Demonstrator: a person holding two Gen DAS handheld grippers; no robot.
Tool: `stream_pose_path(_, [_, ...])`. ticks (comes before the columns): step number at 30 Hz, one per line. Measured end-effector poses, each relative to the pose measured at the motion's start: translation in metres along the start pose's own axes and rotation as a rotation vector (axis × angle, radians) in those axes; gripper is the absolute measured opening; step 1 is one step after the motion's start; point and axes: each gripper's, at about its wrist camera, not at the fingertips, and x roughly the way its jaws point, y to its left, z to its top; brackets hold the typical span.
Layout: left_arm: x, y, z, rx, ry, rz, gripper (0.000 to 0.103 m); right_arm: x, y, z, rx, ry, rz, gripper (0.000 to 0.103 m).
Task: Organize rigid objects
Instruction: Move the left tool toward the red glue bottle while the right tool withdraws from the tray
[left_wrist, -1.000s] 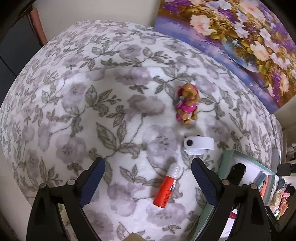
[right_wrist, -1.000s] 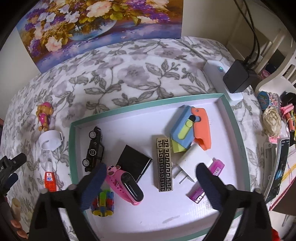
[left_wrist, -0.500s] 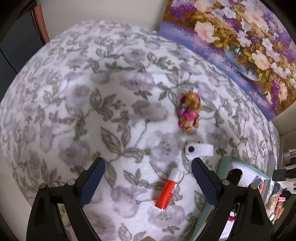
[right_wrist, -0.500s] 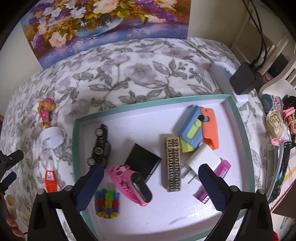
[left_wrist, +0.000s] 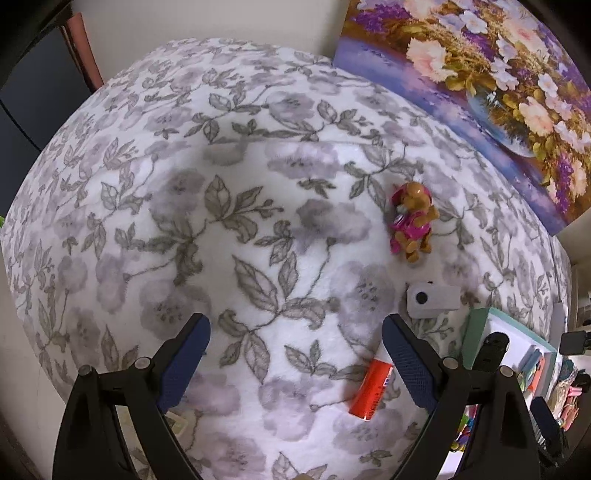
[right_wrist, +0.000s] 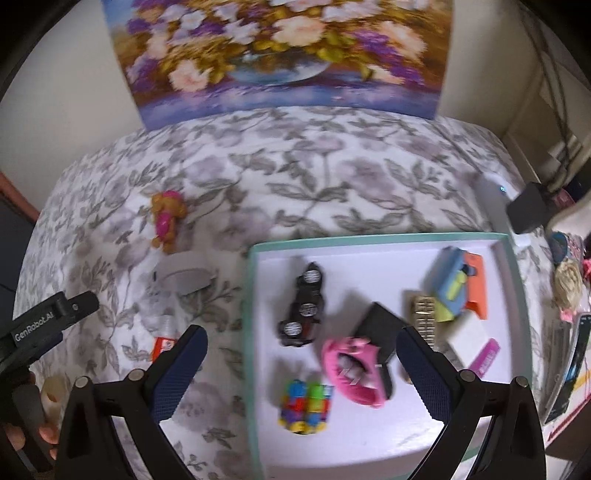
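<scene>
With both tongs spread and empty, I see my left gripper (left_wrist: 295, 354) has drifted off the red glue stick (left_wrist: 371, 389), now under its right finger beside the teal tray (right_wrist: 253, 332), so three objects remain outside.

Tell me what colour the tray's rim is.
Teal green, around a white inside; the tray shows best in the right wrist view.

A home, likely a bedroom: a soft floral blanket (left_wrist: 229, 229) covers the surface, a flower painting (right_wrist: 280, 55) leans on the far wall, small toys (right_wrist: 310, 310) fill a tray (right_wrist: 255, 332), and hair clips (right_wrist: 569, 280) clutter the right.
</scene>
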Motion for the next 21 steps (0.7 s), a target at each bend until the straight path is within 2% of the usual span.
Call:
stream_pose_path(8, [0.026, -0.008, -0.008, 0.04, 0.092, -0.033, 0.094, 0.027, 0.03, -0.009, -0.073, 0.052, 0.0, 0.103])
stream_pose_path(17, [0.04, -0.031, -0.022, 0.133, 0.143, -0.045, 0.094, 0.032, 0.012, -0.007, -0.004, 0.056, -0.025, 0.103])
stream_pose_path(19, [0.041, -0.036, -0.025, 0.155, 0.149, -0.046, 0.091, 0.031, 0.008, -0.005, 0.007, 0.057, -0.023, 0.103])
stream_pose_path(21, [0.042, -0.04, -0.029, 0.176, 0.157, -0.044, 0.082, 0.032, 0.006, -0.005, 0.015, 0.057, -0.025, 0.103])
